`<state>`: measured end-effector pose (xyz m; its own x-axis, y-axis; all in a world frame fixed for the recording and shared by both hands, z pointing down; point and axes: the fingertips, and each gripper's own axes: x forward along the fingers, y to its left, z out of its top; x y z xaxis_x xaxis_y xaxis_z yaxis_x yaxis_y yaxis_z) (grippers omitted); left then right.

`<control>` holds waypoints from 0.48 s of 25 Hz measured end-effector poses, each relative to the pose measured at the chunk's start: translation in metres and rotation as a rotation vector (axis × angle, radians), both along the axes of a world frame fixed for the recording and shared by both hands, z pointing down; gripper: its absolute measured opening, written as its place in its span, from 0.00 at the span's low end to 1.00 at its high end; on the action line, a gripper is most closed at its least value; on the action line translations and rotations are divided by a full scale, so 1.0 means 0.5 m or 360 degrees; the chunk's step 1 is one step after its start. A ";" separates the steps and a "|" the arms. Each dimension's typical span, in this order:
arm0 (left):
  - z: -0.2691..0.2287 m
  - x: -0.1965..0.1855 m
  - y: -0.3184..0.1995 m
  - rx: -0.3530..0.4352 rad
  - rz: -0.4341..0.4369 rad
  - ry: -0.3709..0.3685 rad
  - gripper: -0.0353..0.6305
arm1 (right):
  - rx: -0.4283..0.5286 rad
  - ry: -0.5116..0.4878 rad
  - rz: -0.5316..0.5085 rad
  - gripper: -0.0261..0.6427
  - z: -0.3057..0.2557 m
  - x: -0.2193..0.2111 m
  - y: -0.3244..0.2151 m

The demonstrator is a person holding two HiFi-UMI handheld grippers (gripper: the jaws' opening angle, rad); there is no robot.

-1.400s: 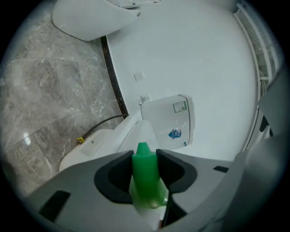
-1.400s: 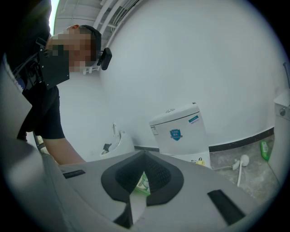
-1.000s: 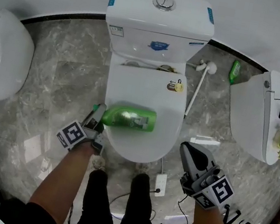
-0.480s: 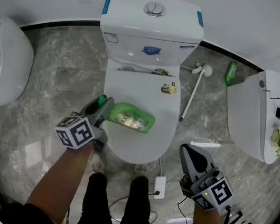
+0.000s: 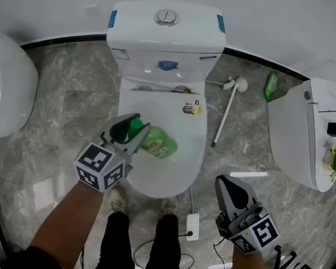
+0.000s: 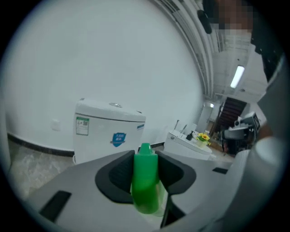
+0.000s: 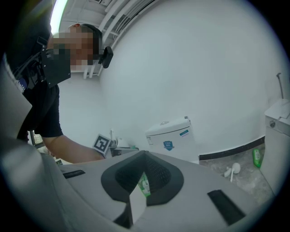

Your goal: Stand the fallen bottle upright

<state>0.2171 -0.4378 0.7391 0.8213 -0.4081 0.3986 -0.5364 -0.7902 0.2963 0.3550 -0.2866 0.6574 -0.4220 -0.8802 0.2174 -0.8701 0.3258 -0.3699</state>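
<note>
In the head view, the left gripper (image 5: 131, 132) is seen at centre left, clamped on the cap end of the green bottle (image 5: 160, 143), which is held tilted over the closed toilet lid (image 5: 168, 169) in the middle of the frame. Whether the bottle's base touches the lid cannot be told. The right gripper (image 5: 223, 184) is held at lower right, apart from the toilet, over the grey floor (image 5: 64, 99). In the left gripper view, the bottle (image 6: 145, 181) is gripped between the dark pads (image 6: 118, 174) at bottom centre, cap toward the top of the frame, and the tank (image 6: 108, 129) is seen behind. In the right gripper view, the jaw tips are seen together and empty, and the bottle (image 7: 144, 185) is glimpsed beyond them.
</note>
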 end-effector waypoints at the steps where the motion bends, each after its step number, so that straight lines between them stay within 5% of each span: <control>1: -0.009 0.015 0.010 0.0071 0.0066 -0.0045 0.30 | 0.0001 0.0000 0.0005 0.06 -0.002 0.004 0.003; 12: -0.036 0.086 0.088 0.0606 0.0489 -0.0435 0.30 | 0.0023 0.0002 0.0027 0.06 -0.025 0.033 0.026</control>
<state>0.2600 -0.3938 0.7211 0.8127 -0.3231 0.4849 -0.2818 -0.9463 -0.1582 0.3716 -0.2737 0.6448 -0.4066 -0.8904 0.2048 -0.8760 0.3163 -0.3641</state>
